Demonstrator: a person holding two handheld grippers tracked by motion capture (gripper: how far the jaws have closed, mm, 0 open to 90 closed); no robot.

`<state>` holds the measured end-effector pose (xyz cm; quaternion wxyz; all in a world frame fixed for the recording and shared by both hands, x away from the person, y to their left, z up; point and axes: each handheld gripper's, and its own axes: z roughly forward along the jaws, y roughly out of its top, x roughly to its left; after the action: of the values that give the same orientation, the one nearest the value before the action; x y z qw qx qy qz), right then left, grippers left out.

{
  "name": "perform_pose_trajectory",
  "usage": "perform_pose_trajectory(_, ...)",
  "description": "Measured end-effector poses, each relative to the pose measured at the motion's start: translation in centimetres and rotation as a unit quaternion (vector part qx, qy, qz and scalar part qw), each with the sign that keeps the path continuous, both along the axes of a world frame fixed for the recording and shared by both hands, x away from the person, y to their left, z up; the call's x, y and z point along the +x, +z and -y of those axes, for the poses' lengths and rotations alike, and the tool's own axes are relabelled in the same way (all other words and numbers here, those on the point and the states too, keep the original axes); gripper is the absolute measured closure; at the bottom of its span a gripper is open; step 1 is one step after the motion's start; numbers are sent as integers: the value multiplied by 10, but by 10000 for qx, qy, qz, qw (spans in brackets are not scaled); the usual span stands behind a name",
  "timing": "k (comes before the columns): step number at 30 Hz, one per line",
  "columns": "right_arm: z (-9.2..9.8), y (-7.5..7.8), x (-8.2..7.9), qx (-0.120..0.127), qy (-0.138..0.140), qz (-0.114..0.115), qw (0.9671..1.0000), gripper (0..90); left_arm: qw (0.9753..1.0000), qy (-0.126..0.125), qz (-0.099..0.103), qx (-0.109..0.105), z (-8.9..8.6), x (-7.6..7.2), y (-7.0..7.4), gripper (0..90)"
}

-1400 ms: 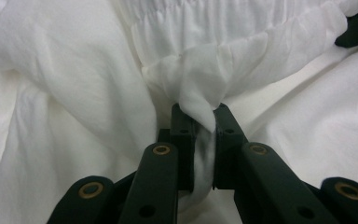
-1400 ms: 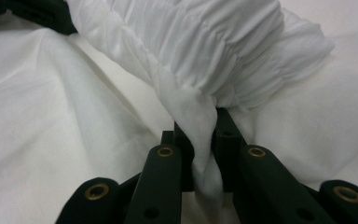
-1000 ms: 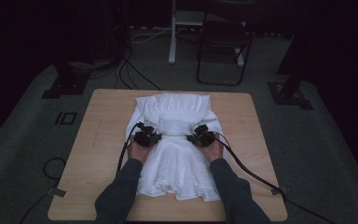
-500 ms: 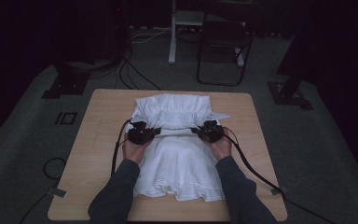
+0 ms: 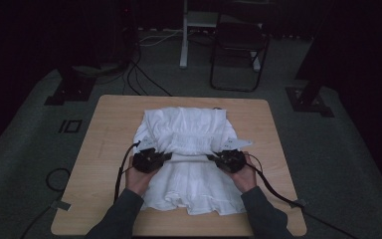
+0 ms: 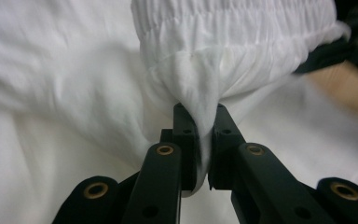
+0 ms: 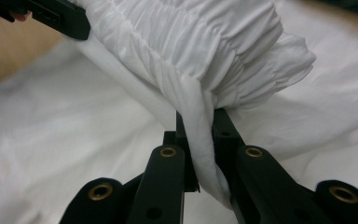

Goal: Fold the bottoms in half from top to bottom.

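A white garment [image 5: 191,181] with a gathered elastic band [image 5: 194,142] lies spread on the wooden table [image 5: 109,129]. My left gripper [image 5: 168,156] is shut on a fold of white cloth at the band's left end, seen close up in the left gripper view as cloth [image 6: 223,42] pinched in the left gripper [image 6: 199,114]. My right gripper [image 5: 210,157] is shut on the band's right end; the right gripper view shows the bunched band [image 7: 182,42] rising from the right gripper [image 7: 200,116]. Both jaws point inward, toward each other.
A person's hands and dark sleeves come in from the near table edge. Cables trail from both grippers across the table. Behind the table stand a dark chair [image 5: 238,55], a white post [image 5: 184,35] and black stand bases [image 5: 69,92] on the grey floor.
Both grippers have spread slightly apart and drawn back toward the person, pulling the gathered band with them over the lower part of the garment.
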<state>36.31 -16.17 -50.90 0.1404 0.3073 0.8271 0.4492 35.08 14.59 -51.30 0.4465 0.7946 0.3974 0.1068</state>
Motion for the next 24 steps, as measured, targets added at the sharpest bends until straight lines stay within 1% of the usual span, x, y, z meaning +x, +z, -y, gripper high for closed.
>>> perform_pose_trajectory(2,-3,-18,-4,-145,55,-172,9997,849,9995,-13,-228,219,2,-1,-18,837)
perform_pose_trajectory(4,-6,-34,-6,-295,83,-356,9989,848,9981,-21,-438,423,5,0,-35,830)
perform_pose_trajectory(5,-7,-41,-6,-362,73,-454,9983,841,9977,-43,-505,443,6,1,-40,815)
perform_pose_trajectory(6,-8,-47,-5,-396,58,-544,9977,824,9981,-25,-534,318,4,2,-41,801)
perform_pose_trajectory(7,-8,-50,-4,-392,14,-626,9973,785,9976,-2,-631,282,3,4,-39,771)
perform_pose_trajectory(8,-7,-51,-3,-326,-8,-726,9968,743,9971,-26,-708,273,3,4,-36,719)
perform_pose_trajectory(9,-6,-49,-2,-290,-9,-775,9966,649,9974,-26,-649,312,3,2,-32,649)
perform_pose_trajectory(10,-5,-46,-2,-321,-1,-787,9964,585,9978,-33,-573,331,2,0,-27,621)
perform_pose_trajectory(11,-3,-42,-3,-318,36,-809,9962,524,9981,-41,-536,304,0,-2,-21,589)
perform_pose_trajectory(13,3,-32,-7,-295,73,-697,9971,429,9990,-18,-393,188,-5,-5,-8,563)
perform_pose_trajectory(14,3,-32,-7,-295,73,-697,9971,429,9990,-18,-393,188,-5,-5,-8,556)
perform_pose_trajectory(15,6,-26,-9,-249,80,-623,9977,404,9997,73,-252,34,-13,-4,4,556)
perform_pose_trajectory(16,17,-12,-13,34,87,-514,9986,399,9997,133,-188,11,-16,-3,9,589)
perform_pose_trajectory(17,22,-6,-12,187,52,-474,9987,449,9996,221,-157,2,-19,1,12,662)
perform_pose_trajectory(18,26,-2,-11,300,-8,-443,9986,606,9994,316,-148,-16,-21,5,15,762)
perform_pose_trajectory(19,30,1,-8,359,-109,-424,9984,749,9990,411,-173,-45,-21,11,16,877)
perform_pose_trajectory(20,32,2,-3,375,-285,-486,9977,812,9986,460,-242,-100,-20,17,16,900)
perform_pose_trajectory(21,32,2,-3,375,-285,-486,9977,812,9986,460,-242,-100,-20,17,16,900)
perform_pose_trajectory(22,32,1,3,337,-411,-570,9970,853,9983,494,-317,17,-15,28,12,900)
perform_pose_trajectory(23,27,-7,16,182,-621,-712,9954,870,9978,496,-422,116,-9,36,8,900)
perform_pose_trajectory(24,23,-15,25,90,-734,-890,9933,871,9975,490,-488,133,-6,40,4,900)
